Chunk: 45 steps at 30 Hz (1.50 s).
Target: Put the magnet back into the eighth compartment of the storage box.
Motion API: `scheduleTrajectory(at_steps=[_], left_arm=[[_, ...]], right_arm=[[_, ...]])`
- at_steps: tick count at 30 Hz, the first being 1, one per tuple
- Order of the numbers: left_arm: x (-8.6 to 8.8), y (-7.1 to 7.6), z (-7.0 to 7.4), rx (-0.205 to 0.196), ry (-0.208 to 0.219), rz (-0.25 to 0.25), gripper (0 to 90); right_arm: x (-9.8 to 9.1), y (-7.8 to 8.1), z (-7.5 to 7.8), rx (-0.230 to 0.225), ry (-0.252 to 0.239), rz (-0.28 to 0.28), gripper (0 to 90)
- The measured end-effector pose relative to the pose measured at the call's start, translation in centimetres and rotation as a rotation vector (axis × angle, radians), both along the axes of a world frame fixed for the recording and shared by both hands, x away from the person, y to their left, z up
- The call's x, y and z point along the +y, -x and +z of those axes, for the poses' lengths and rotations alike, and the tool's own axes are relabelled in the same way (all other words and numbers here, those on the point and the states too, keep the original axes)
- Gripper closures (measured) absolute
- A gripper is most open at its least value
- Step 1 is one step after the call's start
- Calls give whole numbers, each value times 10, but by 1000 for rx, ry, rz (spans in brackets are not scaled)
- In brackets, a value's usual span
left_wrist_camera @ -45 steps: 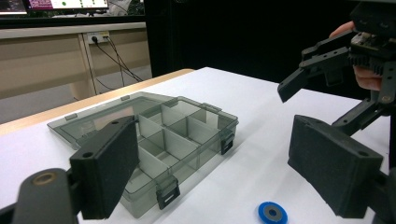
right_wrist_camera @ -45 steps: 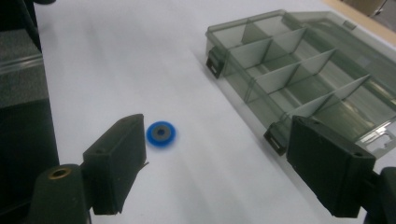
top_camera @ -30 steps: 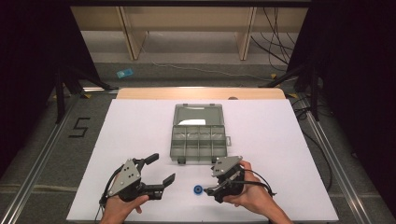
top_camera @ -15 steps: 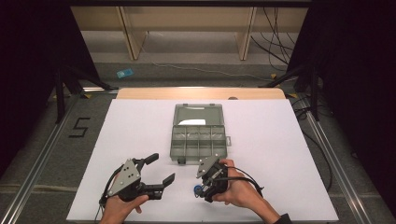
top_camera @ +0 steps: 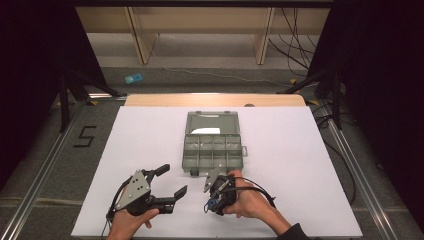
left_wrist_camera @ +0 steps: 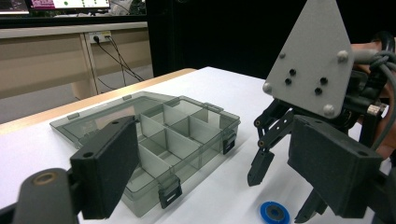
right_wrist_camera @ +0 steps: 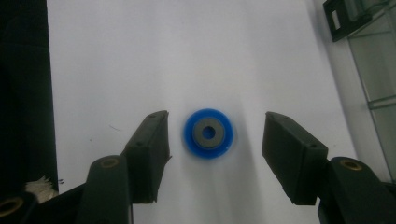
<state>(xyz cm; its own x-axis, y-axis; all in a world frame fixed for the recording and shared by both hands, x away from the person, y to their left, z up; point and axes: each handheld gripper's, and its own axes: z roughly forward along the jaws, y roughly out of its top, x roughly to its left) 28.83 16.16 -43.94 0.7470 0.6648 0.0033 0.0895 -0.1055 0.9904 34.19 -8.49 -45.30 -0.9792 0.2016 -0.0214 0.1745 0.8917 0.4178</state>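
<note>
Right tongs closing around a blue disc on the white worktop, open organiser box beyond.

Nearest, the blue disc (right_wrist_camera: 208, 133) with its grey ring centre lies flat on the worktop (top_camera: 320, 165), between the pads of the right tongs (top_camera: 212, 198); these jaws have just been closing but stand apart from the disc on both sides, gripping nothing. At about 9 o'clock from them, the left tongs (top_camera: 172, 181) rest low over the worktop with their jaws spread wide and nothing between them. Farther off, at roughly 12 o'clock from the disc, the clear grey compartment box (top_camera: 212, 150) lies open, its lid (top_camera: 211, 123) folded back flat on the far side. Its divided compartments look bare in the left gripper view, and a pale patch shows in the lid.
</note>
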Motion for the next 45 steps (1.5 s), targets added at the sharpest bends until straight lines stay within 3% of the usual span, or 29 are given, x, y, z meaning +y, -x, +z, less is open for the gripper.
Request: scheduleTrajectory(at_steps=[5,14,19,24,33,45], left_arm=[[0,0,0,0,-3,1,161],[0,0,0,0,-5,1,161],[0,0,0,0,-2,0,161],[0,0,0,1,0,0,161],[0,0,0,0,1,-2,161],[-1,0,0,2,0,-2,162]], right_arm=[[4,-3,-4,14,24,29,468],[8,-7,-9,31,64,24,532],[11,-7,-10,42,81,33,624],[12,-7,-10,39,85,31,628],[7,-11,-2,19,43,22,630],[-6,-17,14,-5,-10,-33,630]])
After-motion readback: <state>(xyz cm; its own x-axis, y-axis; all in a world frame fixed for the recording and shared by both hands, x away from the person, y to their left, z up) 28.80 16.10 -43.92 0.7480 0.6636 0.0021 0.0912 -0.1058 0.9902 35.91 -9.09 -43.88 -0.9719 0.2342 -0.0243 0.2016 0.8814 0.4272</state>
